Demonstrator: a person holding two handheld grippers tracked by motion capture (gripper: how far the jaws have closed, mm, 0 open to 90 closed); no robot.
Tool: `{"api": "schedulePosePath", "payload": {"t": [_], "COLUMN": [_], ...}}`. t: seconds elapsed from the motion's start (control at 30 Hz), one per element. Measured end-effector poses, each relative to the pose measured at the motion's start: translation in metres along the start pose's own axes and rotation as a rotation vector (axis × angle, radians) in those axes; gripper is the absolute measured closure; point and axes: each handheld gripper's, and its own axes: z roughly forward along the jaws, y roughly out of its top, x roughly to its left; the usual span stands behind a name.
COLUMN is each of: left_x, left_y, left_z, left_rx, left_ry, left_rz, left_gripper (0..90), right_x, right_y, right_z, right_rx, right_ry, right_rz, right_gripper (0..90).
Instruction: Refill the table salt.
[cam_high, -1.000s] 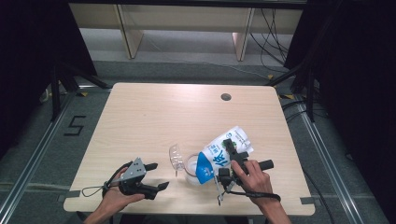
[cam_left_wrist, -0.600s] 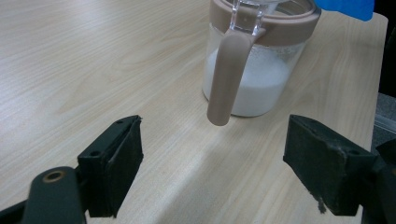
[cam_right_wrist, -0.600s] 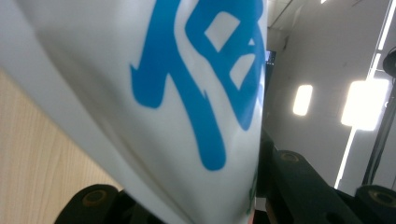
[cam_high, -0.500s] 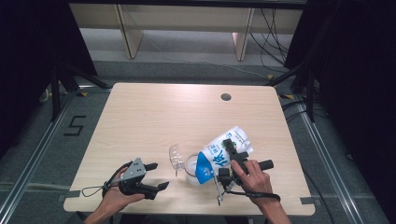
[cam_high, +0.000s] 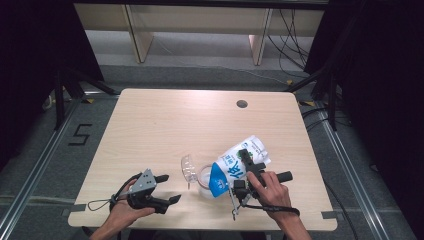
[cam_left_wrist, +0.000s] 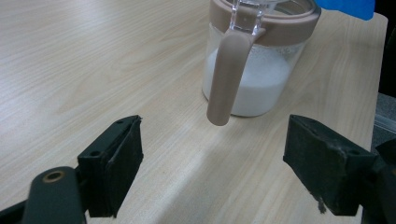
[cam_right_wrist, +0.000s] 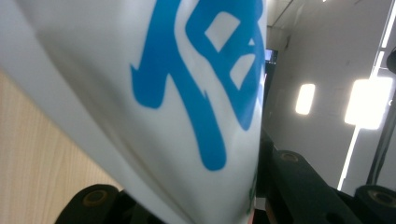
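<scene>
A white pouch with blue print (cam_high: 231, 169) is tilted with its blue lower end over a clear jar (cam_high: 202, 176), and my right gripper (cam_high: 246, 162) is shut on it. In the right gripper view the pouch (cam_right_wrist: 187, 93) sits between both jaws and hides what lies beyond. The jar (cam_left_wrist: 254, 70) has a tan rim and handle, holds white powder, and its clear lid (cam_high: 187, 166) stands flipped open to the left. My left gripper (cam_high: 170, 188) rests near the table's front left, open and holding nothing. Its view has the gripper (cam_left_wrist: 219, 163) pointing at the jar's handle from a short distance.
The light wooden table (cam_high: 165, 125) has a round cable hole (cam_high: 242, 104) at the back right. Cables trail from both grippers near the front edge. Dark floor, metal rails and shelf legs surround the table.
</scene>
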Motion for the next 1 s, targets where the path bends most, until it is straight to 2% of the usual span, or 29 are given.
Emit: {"api": "schedulePosePath", "payload": {"t": [0.03, 0.07, 0.1, 0.13, 0.17, 0.2, 0.23, 0.27, 0.3, 0.33, 0.37, 0.43, 0.47, 0.5, 0.6, 0.7, 0.9, 0.97, 1.0], "left_x": [0.000, 0.000, 0.000, 0.000, 0.000, 0.000, 0.000, 0.000, 0.000, 0.000, 0.000, 0.000, 0.000, 0.000, 0.000, 0.000, 0.000, 0.000, 0.000], "left_y": [0.000, 0.000, 0.000, 0.000, 0.000, 0.000, 0.000, 0.000, 0.000, 0.000, 0.000, 0.000, 0.000, 0.000, 0.000, 0.000, 0.000, 0.000, 0.000], "left_z": [0.000, 0.000, 0.000, 0.000, 0.000, 0.000, 0.000, 0.000, 0.000, 0.000, 0.000, 0.000, 0.000, 0.000, 0.000, 0.000, 0.000, 0.000, 0.001], "left_rx": [0.000, 0.000, -0.001, 0.000, -0.001, -0.001, -0.001, -0.001, -0.001, 0.001, -0.001, -0.002, -0.001, -0.002, -0.001, -0.003, 0.000, 0.000, -0.003], "left_ry": [0.000, 0.000, 0.000, 0.000, 0.000, 0.002, 0.002, 0.002, 0.000, 0.000, -0.001, -0.001, -0.001, 0.000, 0.003, -0.005, -0.001, -0.001, -0.006], "left_rz": [0.001, 0.000, 0.000, 0.000, 0.000, -0.005, -0.003, -0.003, 0.000, 0.002, 0.000, -0.003, 0.001, -0.001, -0.005, -0.001, 0.002, -0.001, 0.001], "left_gripper": [19.0, 19.0, 19.0, 19.0, 19.0, 19.0, 19.0, 19.0, 19.0, 19.0, 19.0, 19.0, 19.0, 19.0, 19.0, 19.0, 19.0, 19.0, 19.0], "right_x": [0.000, -0.004, 0.000, -0.003, -0.001, -0.003, -0.002, -0.002, -0.003, -0.002, -0.004, -0.006, -0.007, -0.005, -0.006, -0.007, -0.009, -0.009, -0.010], "right_y": [0.000, 0.001, 0.001, 0.001, 0.000, 0.000, -0.001, -0.001, -0.002, -0.002, -0.003, -0.006, -0.009, -0.009, -0.014, -0.019, -0.024, -0.029, -0.032], "right_z": [0.000, 0.001, 0.001, 0.002, 0.002, 0.004, 0.005, 0.005, 0.006, 0.006, 0.007, 0.008, 0.011, 0.008, 0.010, 0.013, 0.013, 0.014, 0.016], "right_rx": [0.002, -0.008, 0.003, -0.008, 0.009, 0.003, -0.014, -0.006, -0.016, -0.006, -0.017, -0.029, -0.063, -0.024, -0.041, -0.081, -0.103, -0.120, -0.137], "right_ry": [0.011, 0.019, 0.030, 0.036, 0.059, 0.078, 0.076, 0.098, 0.109, 0.125, 0.136, 0.169, 0.181, 0.211, 0.251, 0.271, 0.315, 0.322, 0.318], "right_rz": [0.008, -0.020, 0.041, 0.022, 0.062, 0.051, 0.067, 0.078, 0.104, 0.150, 0.170, 0.253, 0.271, 0.347, 0.435, 0.493, 0.615, 0.663, 0.672], "right_gripper": [74.6, 74.6, 74.6, 74.6, 74.7, 74.8, 74.9, 75.1, 75.2, 75.5, 75.6, 76.1, 76.3, 76.5, 77.5, 78.7, 81.1, 81.4, 81.6]}}
